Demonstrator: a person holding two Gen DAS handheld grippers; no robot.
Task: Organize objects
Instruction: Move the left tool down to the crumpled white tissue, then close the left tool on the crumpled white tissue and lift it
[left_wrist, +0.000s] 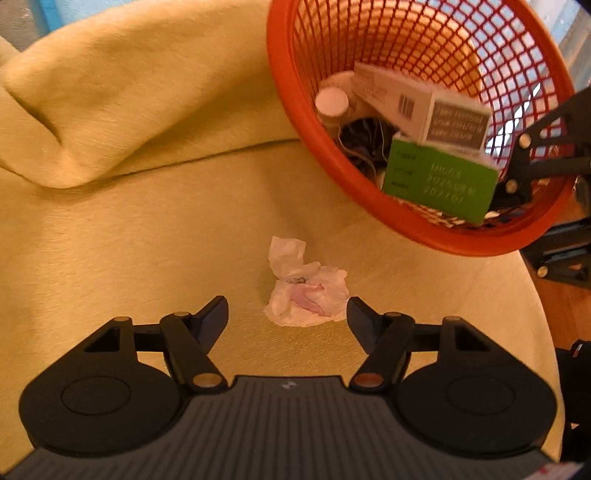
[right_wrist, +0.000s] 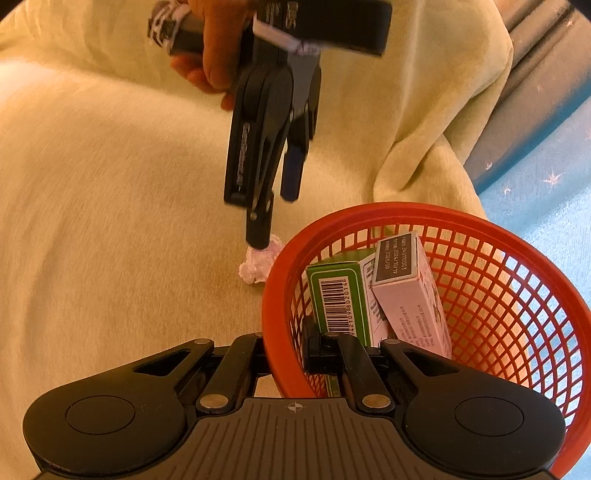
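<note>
Left gripper (left_wrist: 287, 310) jaws spread wide, pointing down, fingertips low; in the right wrist view one fingertip (right_wrist: 258, 236) sits at the lowest point, a hand (right_wrist: 207, 55) wrapped round the handle above. Right gripper (right_wrist: 284, 350) jaws drawn close together, clamped on something thin between them, fingers level, pointing forward.

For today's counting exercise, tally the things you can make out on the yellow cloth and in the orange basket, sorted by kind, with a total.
Baskets: 1, the orange basket
Cartons: 2, the green box and the white box
Bottles: 1, the white-capped bottle
Crumpled wrappers: 1, the crumpled wrapper on the cloth
Dark tangle in the basket: cannot tell, not counted
Total: 5
</note>
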